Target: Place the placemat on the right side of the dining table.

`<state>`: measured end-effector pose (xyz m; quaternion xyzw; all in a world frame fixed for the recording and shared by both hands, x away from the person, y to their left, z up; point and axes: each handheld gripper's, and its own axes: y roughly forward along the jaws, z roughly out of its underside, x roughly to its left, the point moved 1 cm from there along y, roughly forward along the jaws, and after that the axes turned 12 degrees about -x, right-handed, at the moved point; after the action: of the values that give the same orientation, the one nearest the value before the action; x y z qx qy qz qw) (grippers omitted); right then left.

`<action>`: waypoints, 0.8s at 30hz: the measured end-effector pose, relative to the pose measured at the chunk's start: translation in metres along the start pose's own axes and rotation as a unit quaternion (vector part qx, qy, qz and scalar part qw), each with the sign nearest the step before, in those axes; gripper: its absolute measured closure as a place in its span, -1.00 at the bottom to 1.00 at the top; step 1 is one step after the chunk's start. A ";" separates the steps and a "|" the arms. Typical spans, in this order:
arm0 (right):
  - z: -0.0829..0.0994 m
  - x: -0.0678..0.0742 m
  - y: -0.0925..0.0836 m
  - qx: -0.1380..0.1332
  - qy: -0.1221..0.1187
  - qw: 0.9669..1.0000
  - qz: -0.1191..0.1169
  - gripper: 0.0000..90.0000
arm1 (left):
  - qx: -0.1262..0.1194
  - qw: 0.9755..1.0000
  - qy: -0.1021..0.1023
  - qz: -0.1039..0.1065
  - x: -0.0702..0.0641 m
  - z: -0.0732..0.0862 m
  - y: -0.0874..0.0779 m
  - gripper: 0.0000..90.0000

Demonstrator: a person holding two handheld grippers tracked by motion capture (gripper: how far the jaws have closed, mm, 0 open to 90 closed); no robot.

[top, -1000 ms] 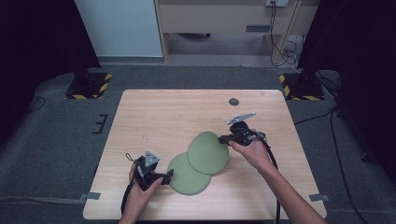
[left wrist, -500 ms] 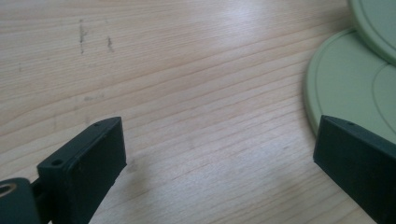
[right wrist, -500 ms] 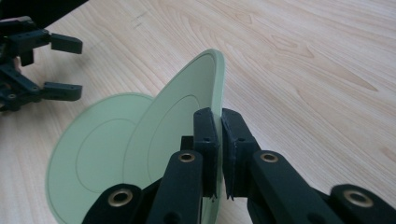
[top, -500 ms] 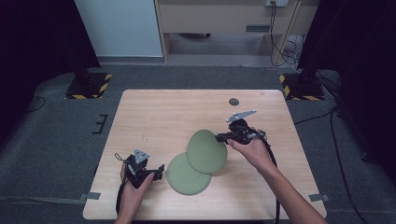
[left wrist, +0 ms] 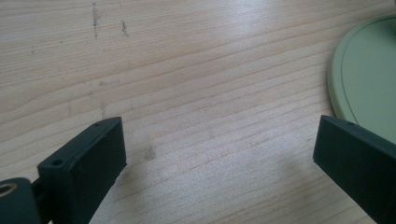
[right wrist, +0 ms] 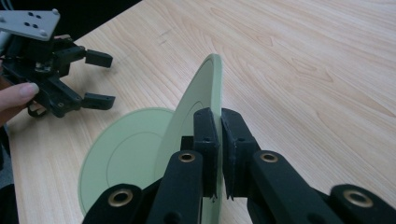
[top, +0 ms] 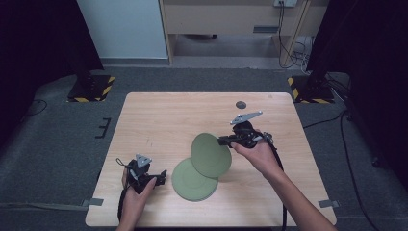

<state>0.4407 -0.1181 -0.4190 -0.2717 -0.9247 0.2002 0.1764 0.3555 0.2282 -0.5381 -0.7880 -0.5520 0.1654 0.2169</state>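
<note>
Pale wooden desk (top: 168, 120), dark surround; flat round green plate (top: 192, 180) near front edge; second green plate (top: 210, 155), tilted on edge, rim clamped in right hand-held gripper (right wrist: 219, 140); likely stiff, light, slippery, best gripped at rim; left hand-held gripper (top: 156, 177) apart, empty.

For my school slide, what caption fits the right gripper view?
Right gripper pinches a tilted green plate above another plate.

Two green plates (top: 193, 180) (top: 210, 155), one small dark disc (top: 240, 104)
</note>
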 end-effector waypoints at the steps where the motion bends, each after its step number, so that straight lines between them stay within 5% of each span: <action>1: -0.001 0.001 0.000 -0.001 0.001 1.000 -0.001 0.91 | 0.001 1.000 -0.001 -0.001 0.000 0.000 0.000 -0.95; 16: -0.017 0.007 -0.007 -0.013 -0.001 1.000 -0.007 0.91 | 0.012 1.000 -0.002 0.001 0.000 0.003 0.002 -0.95; 24: -0.034 0.004 -0.016 -0.031 -0.004 0.999 0.024 0.91 | 0.012 1.000 0.000 0.000 0.000 0.003 0.003 -0.95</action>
<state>0.4452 -0.1185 -0.3817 -0.2984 -0.9244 0.1764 0.1590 0.3560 0.2280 -0.5424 -0.7852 -0.5501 0.1721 0.2263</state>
